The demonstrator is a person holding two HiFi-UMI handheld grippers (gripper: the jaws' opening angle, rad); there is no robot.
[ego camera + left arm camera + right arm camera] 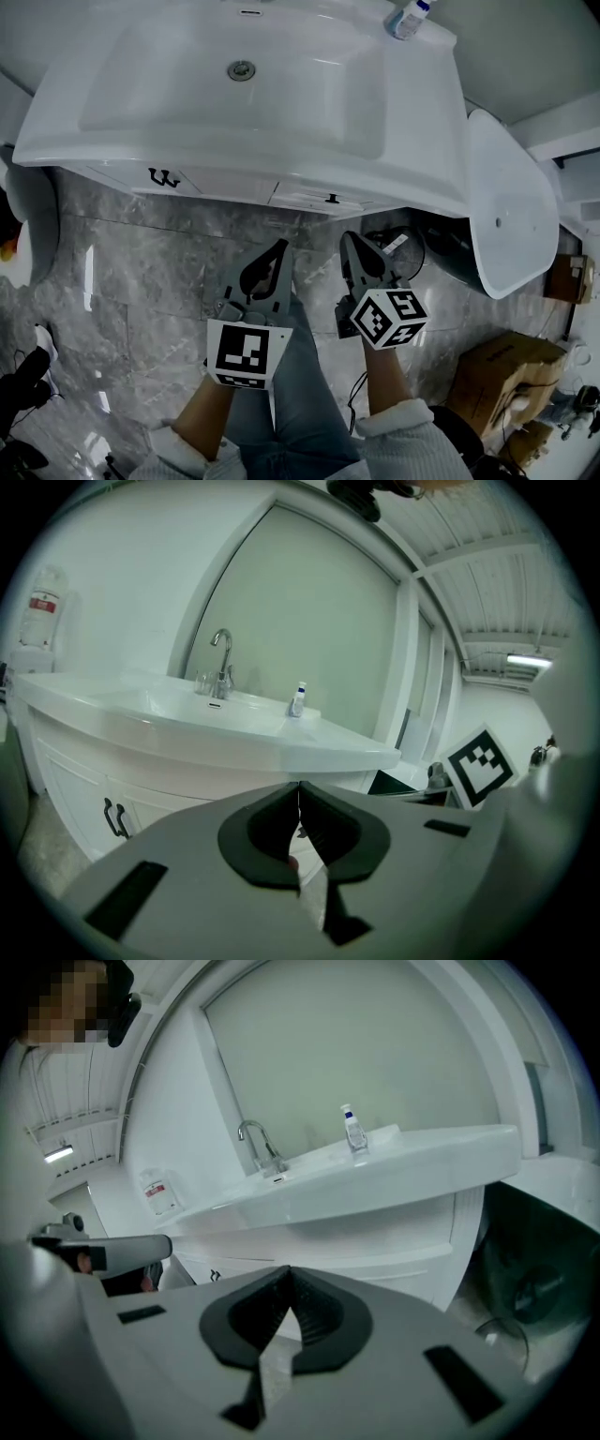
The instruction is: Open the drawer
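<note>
The head view looks steeply down from above onto the sink (187, 103) and the floor (122, 272), with the left gripper (279, 246) and the right gripper (352, 239) close beneath it. Each gripper view sits much lower and looks forward along its own jaws at the sink's front, one from the left, one from the right. All three views share the sink and the bottle (408, 19).

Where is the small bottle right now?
The small bottle stands on the washbasin's far right corner in the head view. In both gripper views it is just right of the faucet.
</note>
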